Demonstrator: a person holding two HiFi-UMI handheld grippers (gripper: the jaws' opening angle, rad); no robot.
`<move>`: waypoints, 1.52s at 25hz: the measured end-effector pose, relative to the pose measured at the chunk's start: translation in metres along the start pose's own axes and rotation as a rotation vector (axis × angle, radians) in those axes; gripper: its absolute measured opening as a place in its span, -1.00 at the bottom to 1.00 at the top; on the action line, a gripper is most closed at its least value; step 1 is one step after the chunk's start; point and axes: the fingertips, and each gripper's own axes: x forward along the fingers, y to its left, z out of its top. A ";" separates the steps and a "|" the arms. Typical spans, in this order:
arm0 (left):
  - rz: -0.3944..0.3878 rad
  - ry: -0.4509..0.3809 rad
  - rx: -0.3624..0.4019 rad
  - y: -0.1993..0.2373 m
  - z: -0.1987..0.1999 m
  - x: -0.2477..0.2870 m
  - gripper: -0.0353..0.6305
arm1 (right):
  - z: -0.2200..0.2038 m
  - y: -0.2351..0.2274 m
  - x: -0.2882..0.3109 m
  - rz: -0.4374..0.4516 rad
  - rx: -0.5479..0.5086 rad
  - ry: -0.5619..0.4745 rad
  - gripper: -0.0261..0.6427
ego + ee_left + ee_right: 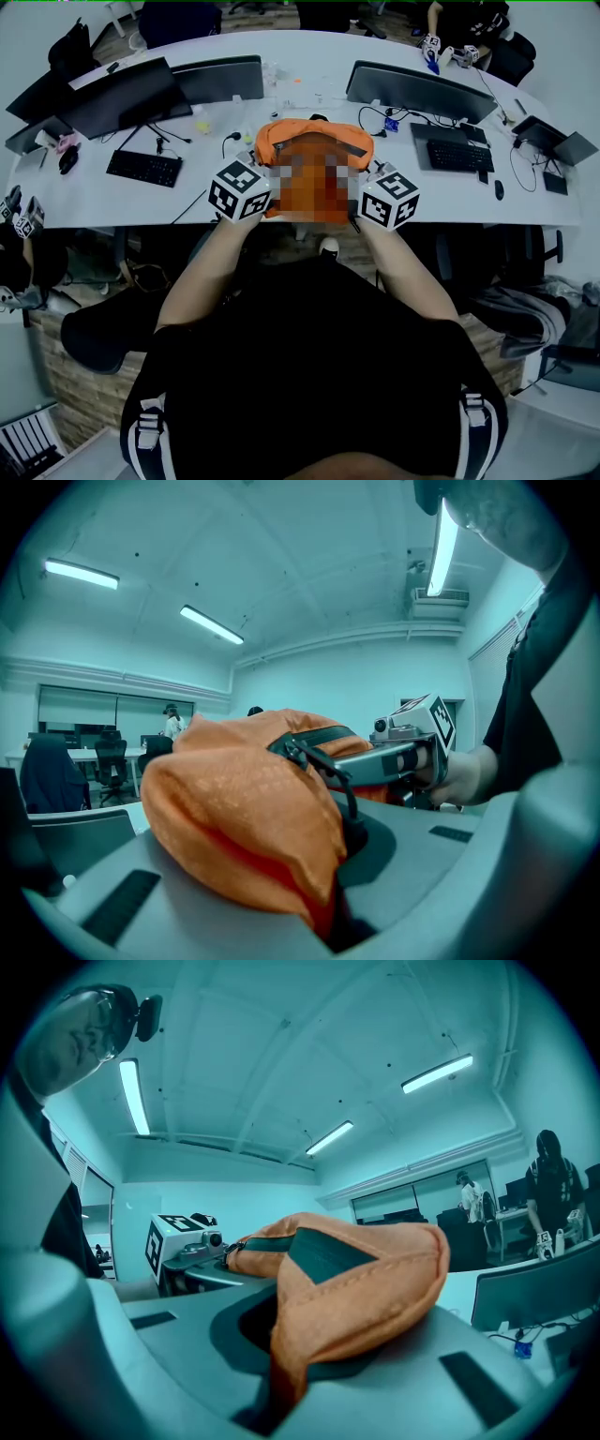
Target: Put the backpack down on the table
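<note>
Left gripper [242,190] and right gripper [386,199] each clench orange backpack [314,150] fabric, with both forearms [202,272] stretched forward side by side. Backpack is held between them, above the near edge of the white table [94,202].

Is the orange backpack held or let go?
Held. The left tool and the right tool each pinch orange fabric of the backpack.

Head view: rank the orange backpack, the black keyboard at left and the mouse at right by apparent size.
Largest: backpack, though it is held closest to the camera.
Then: keyboard.
Smallest: mouse.
</note>
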 end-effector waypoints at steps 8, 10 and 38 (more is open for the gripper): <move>0.022 0.019 -0.003 0.013 -0.002 0.026 -0.73 | -0.003 -0.031 0.006 0.016 0.013 -0.008 -0.81; 0.029 0.026 -0.003 0.018 0.000 0.032 -0.73 | -0.001 -0.039 0.009 0.025 0.020 -0.008 -0.81; 0.059 0.044 -0.069 0.086 -0.005 0.137 -0.75 | -0.002 -0.165 0.044 0.104 0.060 0.058 -0.81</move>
